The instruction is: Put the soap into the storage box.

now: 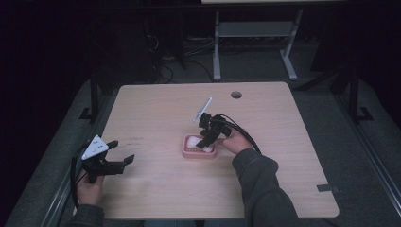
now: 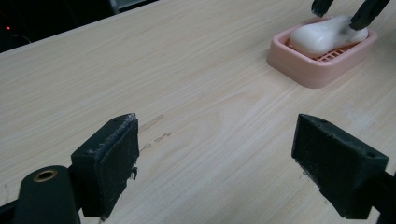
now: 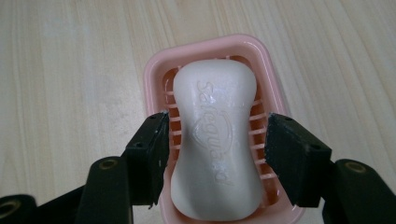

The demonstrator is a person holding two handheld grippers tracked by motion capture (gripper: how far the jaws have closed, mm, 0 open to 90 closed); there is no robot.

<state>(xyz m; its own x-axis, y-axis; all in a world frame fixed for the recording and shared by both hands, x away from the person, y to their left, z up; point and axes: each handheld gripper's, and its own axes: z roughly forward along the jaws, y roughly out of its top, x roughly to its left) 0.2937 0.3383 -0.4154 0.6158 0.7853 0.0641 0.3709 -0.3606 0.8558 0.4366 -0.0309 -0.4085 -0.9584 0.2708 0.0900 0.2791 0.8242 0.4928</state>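
The soap (image 3: pixel 218 140) lies in the pink dish (image 3: pixel 154 70) mid-table. The right gripper (image 3: pixel 217 140) straddles its waist, jaws apart, not yet gripping. The left gripper (image 2: pixel 219 158) idles open near the table's left edge. Judging by this, grasping and lifting remain
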